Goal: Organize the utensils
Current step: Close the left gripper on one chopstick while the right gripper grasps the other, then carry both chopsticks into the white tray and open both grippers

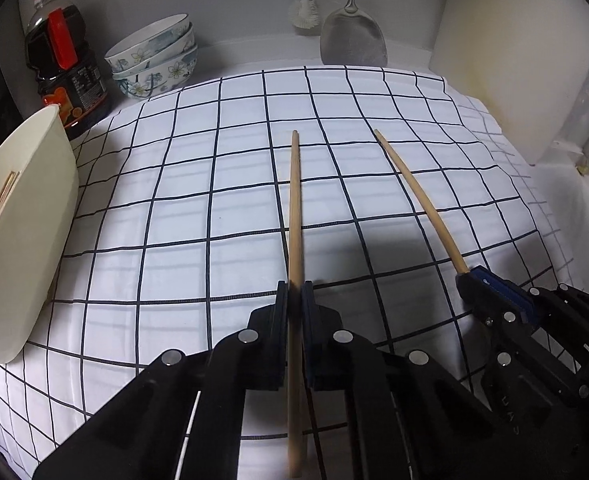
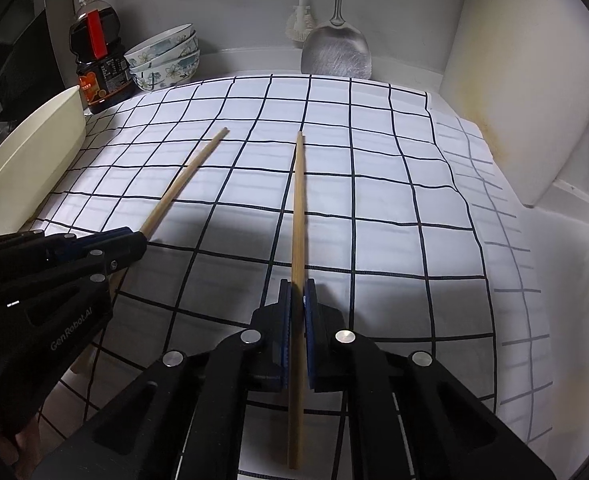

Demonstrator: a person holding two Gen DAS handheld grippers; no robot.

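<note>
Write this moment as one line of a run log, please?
left gripper: shut on chopstick | right gripper: shut on second chopstick | both over checked cloth | cream bin: left edge

Stacked floral bowls [image 1: 154,56] beside sauce bottle [image 1: 64,64]

**Two chopsticks, one in each grip**

You hold a plain wooden chopstick [image 1: 295,208] clamped in your left gripper [image 1: 295,292], pointing away over the checked cloth. A second matching chopstick [image 2: 299,208] sits clamped in your right gripper [image 2: 297,292], tip also forward, the two well apart.
</note>
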